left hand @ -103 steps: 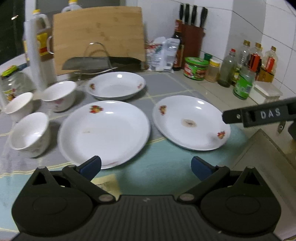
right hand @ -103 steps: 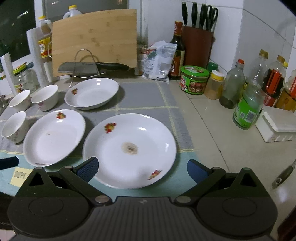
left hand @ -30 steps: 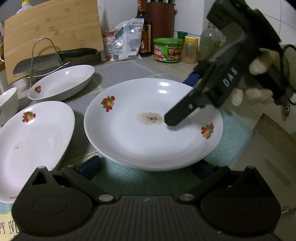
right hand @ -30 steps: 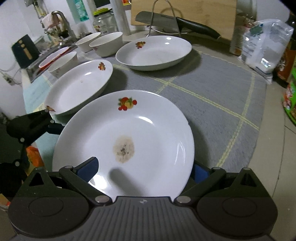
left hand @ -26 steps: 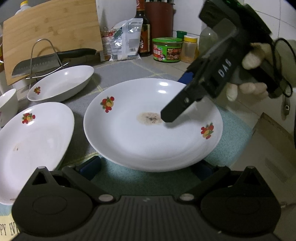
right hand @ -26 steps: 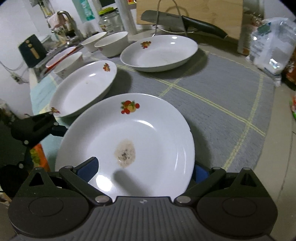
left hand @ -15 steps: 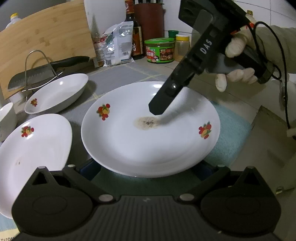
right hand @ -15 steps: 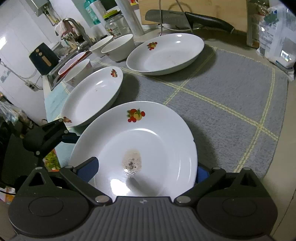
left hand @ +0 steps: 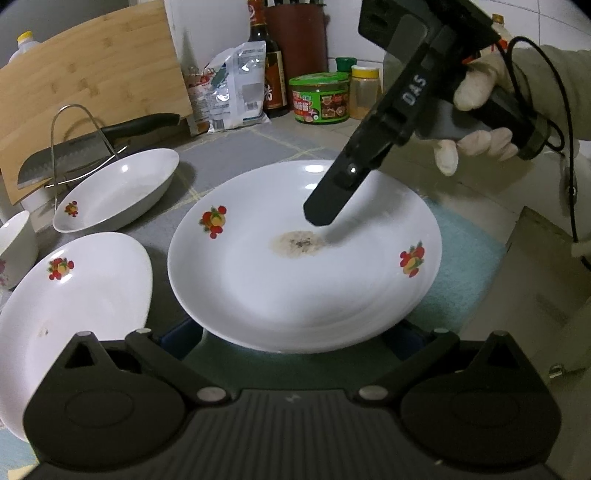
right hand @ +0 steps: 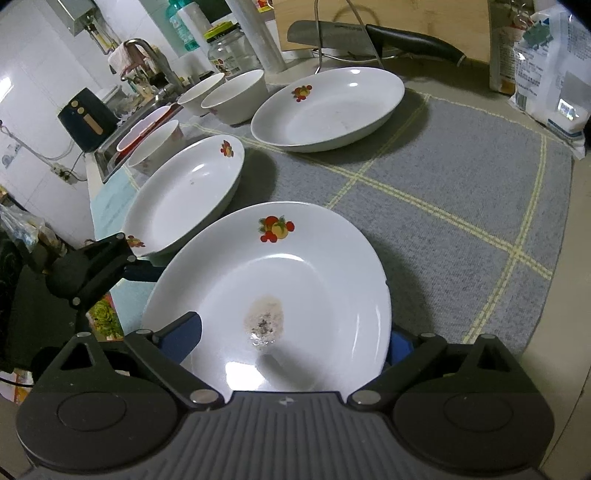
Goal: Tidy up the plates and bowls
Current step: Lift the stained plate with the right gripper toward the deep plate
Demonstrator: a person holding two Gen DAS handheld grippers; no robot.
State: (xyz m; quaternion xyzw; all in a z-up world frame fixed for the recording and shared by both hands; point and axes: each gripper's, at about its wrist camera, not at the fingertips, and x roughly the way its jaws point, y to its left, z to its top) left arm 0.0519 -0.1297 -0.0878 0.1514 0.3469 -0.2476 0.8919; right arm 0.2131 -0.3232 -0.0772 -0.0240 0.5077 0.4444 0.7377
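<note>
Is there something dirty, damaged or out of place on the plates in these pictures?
Yes. The white plate with fruit prints nearest the cameras has a brownish patch with dark specks at its middle, like dried food. The other two white plates show only faint marks. No crack or chip is visible on any of them.

Three white plates (right hand: 327, 109) (right hand: 184, 195) (right hand: 295, 280) with fruit motifs are sitting on the counter, alongside three white bowls (right hand: 236, 96) (right hand: 199, 94) (right hand: 157, 146). One cleaver (right hand: 365, 35) is resting on one wire rack (right hand: 352, 22), and one bamboo cutting board (left hand: 92, 99) is leaning behind.
</note>
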